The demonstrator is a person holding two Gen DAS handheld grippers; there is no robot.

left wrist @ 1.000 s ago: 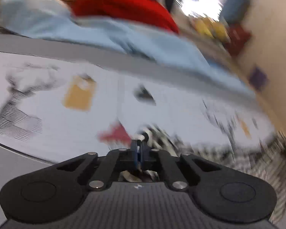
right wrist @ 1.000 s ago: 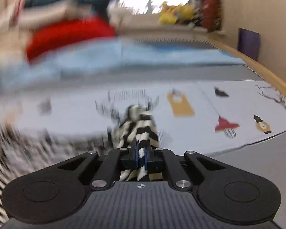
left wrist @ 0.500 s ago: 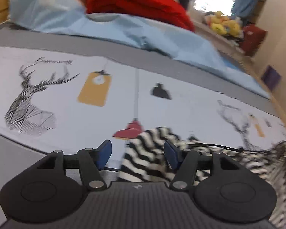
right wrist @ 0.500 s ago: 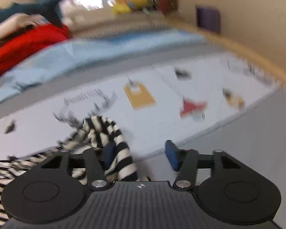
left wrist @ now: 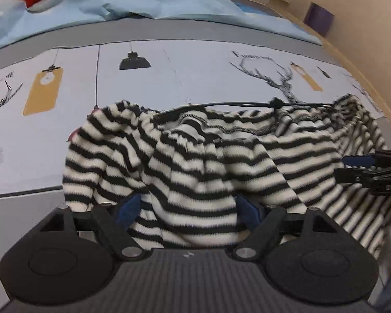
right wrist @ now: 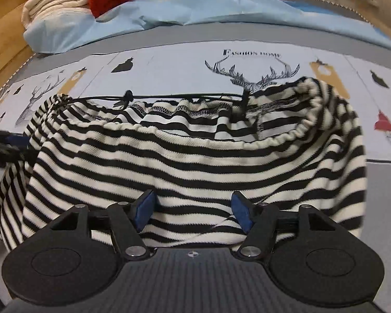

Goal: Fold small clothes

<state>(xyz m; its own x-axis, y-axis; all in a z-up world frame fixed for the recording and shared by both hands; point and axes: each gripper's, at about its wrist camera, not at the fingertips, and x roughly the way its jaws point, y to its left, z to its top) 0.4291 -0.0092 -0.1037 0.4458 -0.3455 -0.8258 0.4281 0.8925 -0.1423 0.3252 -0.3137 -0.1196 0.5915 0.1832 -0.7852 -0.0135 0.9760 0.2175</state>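
Lying crumpled on the printed cloth (right wrist: 169,67), the striped garment (right wrist: 190,161) sits between both spread, just-opened grippers: left gripper (left wrist: 189,207), right gripper (right wrist: 193,207).

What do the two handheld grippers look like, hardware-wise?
Both match: the left gripper and right gripper have matte black linkage arms with silver pivot screws, round black side housings, a ribbed dark grey body with a small crosshair mark, and blue pads on the fingertips. No cables or sleeves visible.

Striped garment (right wrist: 195,161) btwn parted right gripper (right wrist: 193,208) pads.
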